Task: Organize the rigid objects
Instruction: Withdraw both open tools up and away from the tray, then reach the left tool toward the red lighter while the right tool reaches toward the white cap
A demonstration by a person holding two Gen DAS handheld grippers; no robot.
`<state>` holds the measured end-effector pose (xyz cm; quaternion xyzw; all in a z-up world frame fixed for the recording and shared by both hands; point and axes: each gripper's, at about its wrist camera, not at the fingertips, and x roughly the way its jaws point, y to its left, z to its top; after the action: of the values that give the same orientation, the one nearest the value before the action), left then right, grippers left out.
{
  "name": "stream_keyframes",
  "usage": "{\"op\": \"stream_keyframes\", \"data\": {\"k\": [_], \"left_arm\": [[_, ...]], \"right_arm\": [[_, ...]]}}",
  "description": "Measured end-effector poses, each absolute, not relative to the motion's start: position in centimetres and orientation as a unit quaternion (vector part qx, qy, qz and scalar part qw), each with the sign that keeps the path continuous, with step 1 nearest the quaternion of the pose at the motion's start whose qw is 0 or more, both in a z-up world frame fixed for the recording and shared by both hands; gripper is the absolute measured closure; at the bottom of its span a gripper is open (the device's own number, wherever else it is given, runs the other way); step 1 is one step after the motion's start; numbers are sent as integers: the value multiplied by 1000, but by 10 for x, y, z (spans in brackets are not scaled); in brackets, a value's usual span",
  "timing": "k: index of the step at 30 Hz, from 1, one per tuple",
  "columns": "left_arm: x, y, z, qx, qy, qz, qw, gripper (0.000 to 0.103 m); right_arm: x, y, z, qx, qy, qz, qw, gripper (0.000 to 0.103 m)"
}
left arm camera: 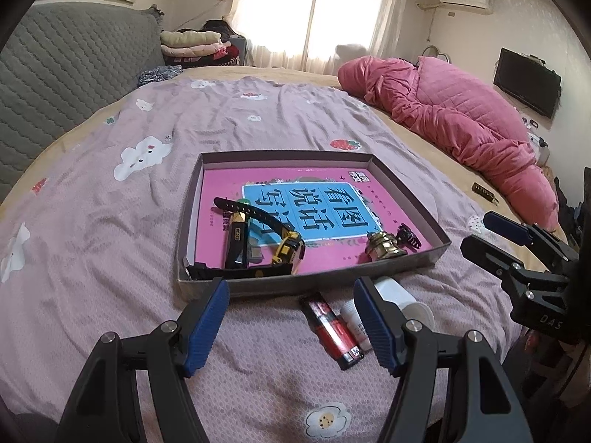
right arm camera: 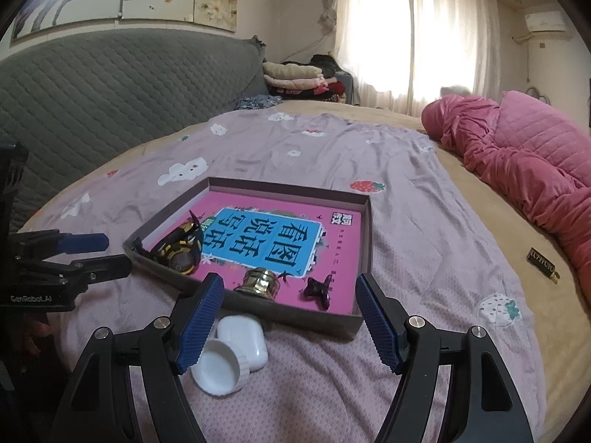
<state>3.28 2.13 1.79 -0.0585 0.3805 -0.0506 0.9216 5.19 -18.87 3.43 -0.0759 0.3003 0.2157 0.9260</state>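
My left gripper (left arm camera: 291, 323) hangs wide open and empty over the bedspread (left arm camera: 110, 221); a red lighter (left arm camera: 334, 330) lies between its fingers, just outside the box's (left arm camera: 236, 289) near wall. My right gripper (right arm camera: 290, 319), equally spread, holds nothing; the white cap (right arm camera: 218, 371) and earbud case (right arm camera: 245, 337) touch beside its left finger. A watch (left arm camera: 284, 249) and brass fitting (left arm camera: 384, 247) lie inside the box.

The bed (left arm camera: 110, 203) carries everything, under a lilac printed sheet (left arm camera: 258, 122) with a tan blanket (right arm camera: 480, 229) bare along the right. A shallow cardboard tray (left arm camera: 306, 285) lies mid-sheet. Just near of its front wall lie a red lighter (left arm camera: 334, 330), a small white bottle (left arm camera: 352, 323), a white earbud case (right arm camera: 243, 341) and a white cap (right arm camera: 219, 371) touching the case. A pink quilt (left arm camera: 461, 118) is heaped at the far right, with a small dark tag (right arm camera: 542, 266) on the blanket near it.
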Motion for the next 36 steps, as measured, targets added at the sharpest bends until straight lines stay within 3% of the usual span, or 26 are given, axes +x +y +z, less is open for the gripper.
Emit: {"op": "stream_keyframes", "data": {"k": [36], "left_arm": [[23, -8, -6, -15, 442, -75, 894, 34]], "right_arm": [[23, -175, 19, -101, 345, 245, 900, 28]]}}
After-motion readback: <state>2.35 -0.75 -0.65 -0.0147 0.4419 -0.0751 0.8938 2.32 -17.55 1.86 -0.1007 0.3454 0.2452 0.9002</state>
